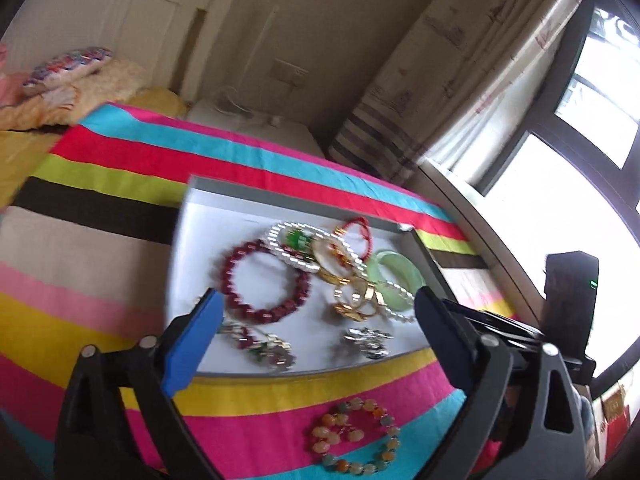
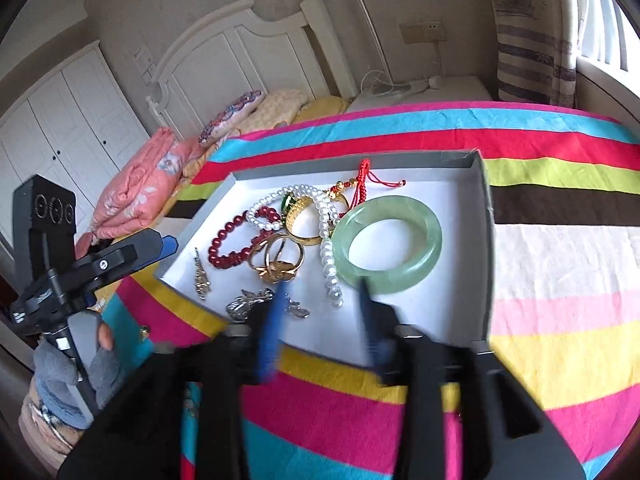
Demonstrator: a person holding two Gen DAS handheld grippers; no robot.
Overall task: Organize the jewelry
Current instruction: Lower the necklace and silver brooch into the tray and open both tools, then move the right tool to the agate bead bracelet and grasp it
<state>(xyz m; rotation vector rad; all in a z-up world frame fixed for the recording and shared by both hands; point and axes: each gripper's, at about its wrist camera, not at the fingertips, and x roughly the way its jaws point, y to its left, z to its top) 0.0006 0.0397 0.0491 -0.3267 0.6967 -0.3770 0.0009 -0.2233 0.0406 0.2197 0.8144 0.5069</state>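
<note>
The multicoloured stone-bead bracelet [image 1: 356, 436] lies alone on the striped bedspread [image 1: 100, 264], outside the shallow grey cardboard tray [image 1: 192, 216]. It sits at six o'clock below the left claw [image 1: 316, 316], whose jaws gape empty. The right claw [image 2: 324, 292], half open and blurred, hovers over the tray beside the pale green jade bangle [image 2: 386, 240]. The right view hides that bracelet, so I judge the left nearer.

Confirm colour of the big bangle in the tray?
Pale translucent green bangle; clearest in the right wrist view.
</note>
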